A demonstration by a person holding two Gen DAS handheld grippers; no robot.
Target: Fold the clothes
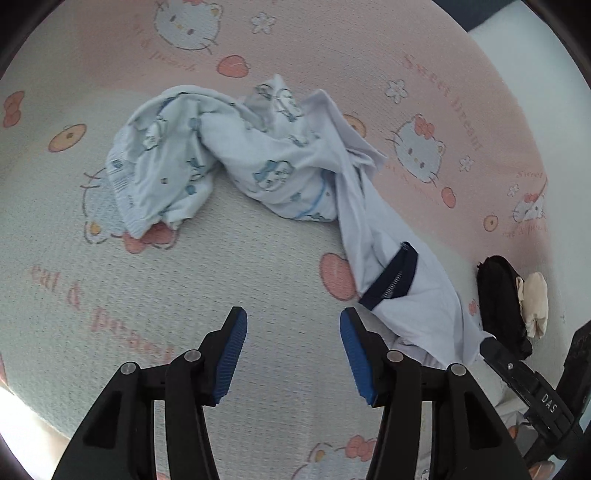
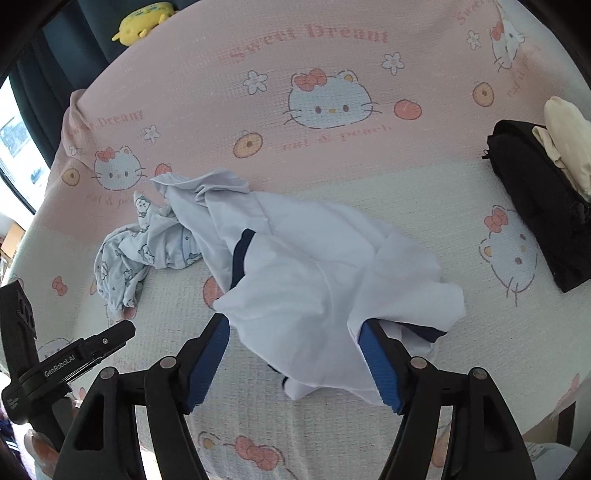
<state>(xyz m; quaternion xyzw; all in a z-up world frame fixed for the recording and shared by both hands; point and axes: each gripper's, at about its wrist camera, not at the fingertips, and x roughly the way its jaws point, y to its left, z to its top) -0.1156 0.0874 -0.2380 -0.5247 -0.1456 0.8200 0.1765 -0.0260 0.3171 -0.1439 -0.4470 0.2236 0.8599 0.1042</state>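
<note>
A crumpled white garment (image 2: 314,266) with navy trim and a zip (image 1: 393,282) lies on the cat-print bedsheet (image 2: 332,155). Against its far left end lies a bunched pale blue printed garment (image 1: 166,158) (image 2: 140,254). My right gripper (image 2: 295,321) stands wide open over the near edge of the white garment; cloth lies between the jaws and the pads do not press on it. My left gripper (image 1: 293,314) is open above bare sheet, just left of the white garment's zip end, with nothing between its fingers. Each gripper shows at the edge of the other's view.
A folded black item (image 2: 535,206) with a cream cloth (image 2: 565,140) on it sits at the right of the bed. A yellow plush toy (image 2: 144,20) lies beyond the far edge. Dark curtains and a bright window are at the far left.
</note>
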